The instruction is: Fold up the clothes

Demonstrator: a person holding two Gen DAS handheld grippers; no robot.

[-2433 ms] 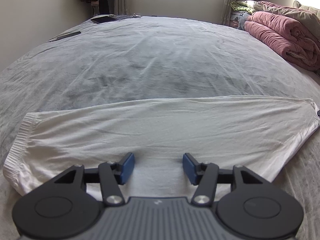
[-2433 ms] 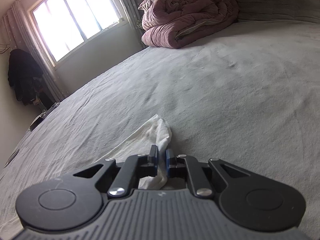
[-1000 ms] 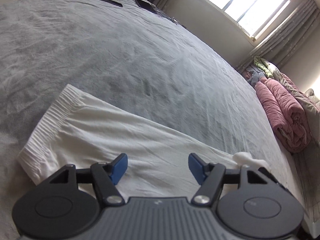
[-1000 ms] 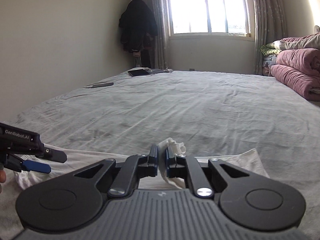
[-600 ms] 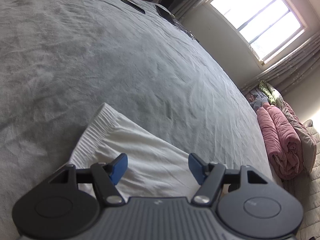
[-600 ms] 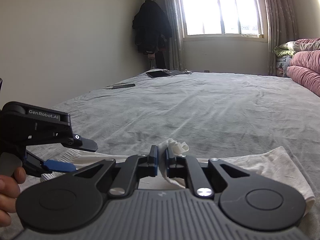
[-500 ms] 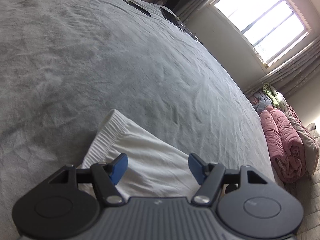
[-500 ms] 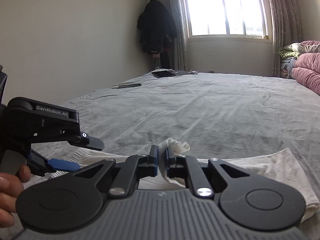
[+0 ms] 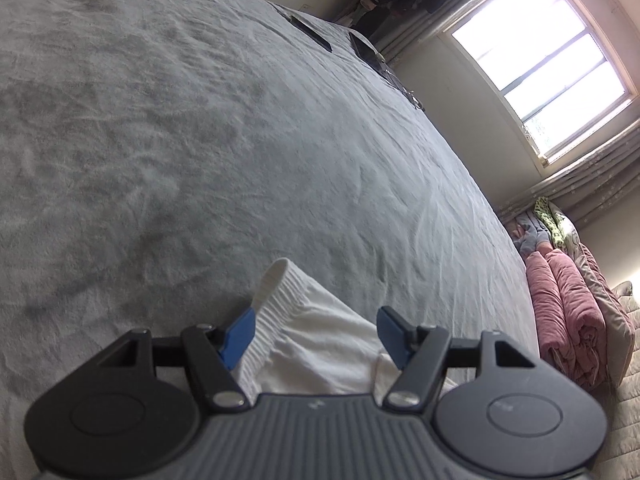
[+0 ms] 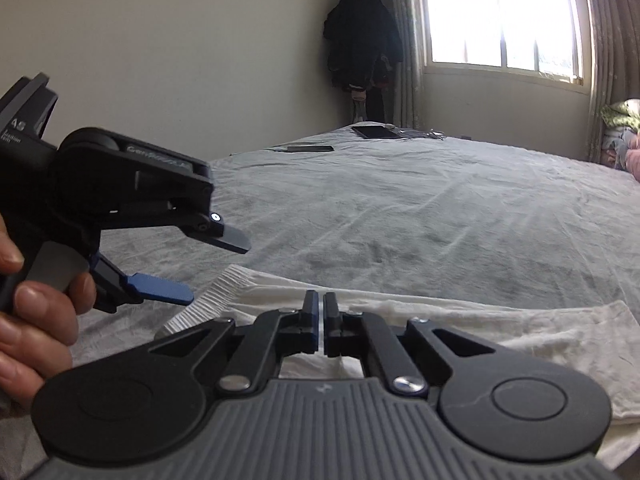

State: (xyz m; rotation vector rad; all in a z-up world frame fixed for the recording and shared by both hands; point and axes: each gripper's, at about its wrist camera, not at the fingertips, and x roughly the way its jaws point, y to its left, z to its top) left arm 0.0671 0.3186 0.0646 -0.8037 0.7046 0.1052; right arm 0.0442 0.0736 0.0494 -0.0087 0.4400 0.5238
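Blue-padded and spread wide, the left gripper (image 9: 314,330) hangs over the ribbed waistband end of the white garment (image 9: 320,344), its fingers (image 9: 240,334) straddling that band without pressing on it. From the right wrist view the same tool sits at the left edge, a person's hand (image 10: 36,312) wrapped around its handle. At the centre of that view the right gripper (image 10: 321,318) shows only a thin slit between its jaws, which are opening; nothing seems to be caught in the gap, though the slit is too narrow to be sure. Below and beyond it the white garment lies flat on the grey bedspread (image 10: 440,208) as a long folded band, ribbed end at the left, its other end spreading out at the right. Farther off, a dark tablet (image 10: 376,132) and a slim dark bar-shaped object (image 10: 310,149) rest near the bed's far edge, rolled pink quilts (image 9: 568,312) lie stacked at one side, and dark clothes (image 10: 362,52) hang in the corner beside the bright window (image 10: 500,12)
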